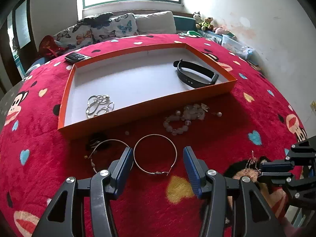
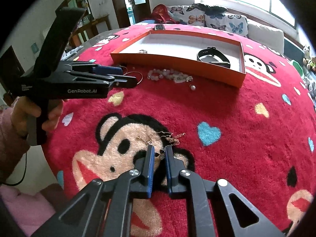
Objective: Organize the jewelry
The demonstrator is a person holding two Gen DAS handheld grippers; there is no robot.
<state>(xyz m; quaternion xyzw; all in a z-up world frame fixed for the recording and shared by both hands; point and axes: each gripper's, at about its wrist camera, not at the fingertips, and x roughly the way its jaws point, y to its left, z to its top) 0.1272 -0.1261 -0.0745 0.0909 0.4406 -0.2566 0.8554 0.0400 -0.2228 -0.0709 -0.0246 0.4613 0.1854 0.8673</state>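
An orange tray (image 1: pixel 197 97) (image 2: pixel 177 60) with a white floor lies on the red blanket. It holds a black wristband (image 1: pixel 194 74) (image 2: pixel 214 58) and silver rings (image 1: pixel 99 104). My left gripper (image 1: pixel 158 158) is open, its fingers on either side of a large hoop earring (image 1: pixel 155 154). A second hoop (image 1: pixel 107 148) lies to its left. A pale bead bracelet (image 1: pixel 181 121) (image 2: pixel 167 75) lies by the tray. My right gripper (image 2: pixel 159 151) is open with a narrow gap around a thin gold chain necklace (image 2: pixel 169 137), and also shows in the left wrist view (image 1: pixel 262 169).
A phone (image 1: pixel 77 56) lies behind the tray. A loose pearl earring (image 2: pixel 192 87) lies on the blanket (image 2: pixel 246 138). A black hair tie (image 1: pixel 96 141) sits by the tray's front corner. Pillows (image 1: pixel 122 26) and plush toys (image 1: pixel 205 22) line the back.
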